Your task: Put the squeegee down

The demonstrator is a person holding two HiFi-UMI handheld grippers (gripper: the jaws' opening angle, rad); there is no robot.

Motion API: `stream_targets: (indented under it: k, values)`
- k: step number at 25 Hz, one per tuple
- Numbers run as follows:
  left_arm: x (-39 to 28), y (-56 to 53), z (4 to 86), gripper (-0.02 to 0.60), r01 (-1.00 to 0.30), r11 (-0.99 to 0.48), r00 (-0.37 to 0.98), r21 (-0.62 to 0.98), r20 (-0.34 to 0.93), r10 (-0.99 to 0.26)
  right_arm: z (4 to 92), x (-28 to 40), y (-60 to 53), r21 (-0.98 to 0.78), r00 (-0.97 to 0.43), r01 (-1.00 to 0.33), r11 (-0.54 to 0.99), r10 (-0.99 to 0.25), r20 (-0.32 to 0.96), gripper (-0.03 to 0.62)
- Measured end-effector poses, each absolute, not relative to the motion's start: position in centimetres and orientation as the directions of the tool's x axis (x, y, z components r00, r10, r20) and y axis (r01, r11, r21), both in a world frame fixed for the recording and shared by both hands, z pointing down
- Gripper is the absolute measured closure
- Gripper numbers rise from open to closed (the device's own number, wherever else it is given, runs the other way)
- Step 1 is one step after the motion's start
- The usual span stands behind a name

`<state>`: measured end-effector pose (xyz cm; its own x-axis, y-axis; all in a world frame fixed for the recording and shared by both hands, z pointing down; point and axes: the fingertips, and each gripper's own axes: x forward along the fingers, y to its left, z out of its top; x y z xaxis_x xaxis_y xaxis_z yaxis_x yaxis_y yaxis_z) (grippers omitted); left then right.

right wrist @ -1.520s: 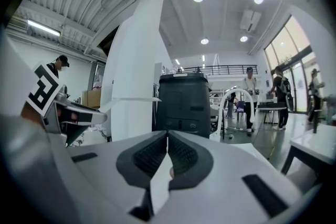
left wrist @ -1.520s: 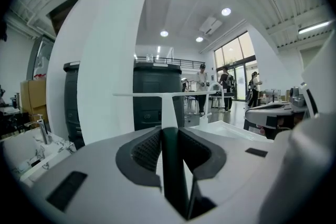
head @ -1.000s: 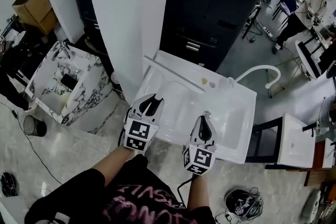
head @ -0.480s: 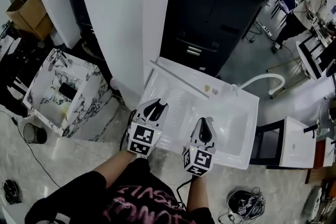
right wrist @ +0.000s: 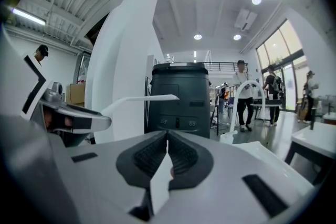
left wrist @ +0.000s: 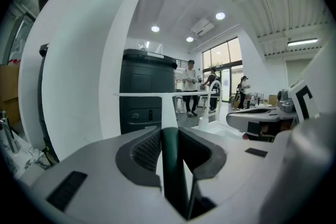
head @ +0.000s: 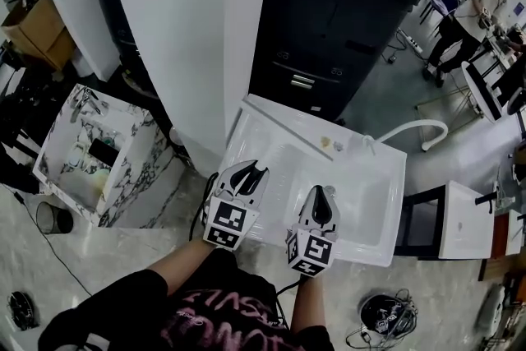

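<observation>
1. Left tongs (head: 250,169) are clamped on the squeegee (left wrist: 168,110), on its dark green handle.
2. Right tongs (head: 322,194) are pressed together, nothing in them.
3. From my head view, the stem gets lost against the white sink (head: 371,195), and only the blade shows.

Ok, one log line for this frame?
left gripper: shut on squeegee handle | right gripper: shut | squeegee: held over white sink, not yet put down
</observation>
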<state>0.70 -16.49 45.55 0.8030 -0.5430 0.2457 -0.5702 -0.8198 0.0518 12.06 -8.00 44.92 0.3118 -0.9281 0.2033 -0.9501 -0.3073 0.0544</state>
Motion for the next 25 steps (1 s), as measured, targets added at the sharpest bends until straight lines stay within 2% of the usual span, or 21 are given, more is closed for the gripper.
stream_targets:
  k: [25]
  values:
    - [1.5,-18.9,44.5,0.488,-0.538,-0.839,0.831,0.077,0.215,-0.513,42.8,12.2,-10.4,0.102,0.338,-0.941,-0.324,-0.925,0.175,0.572]
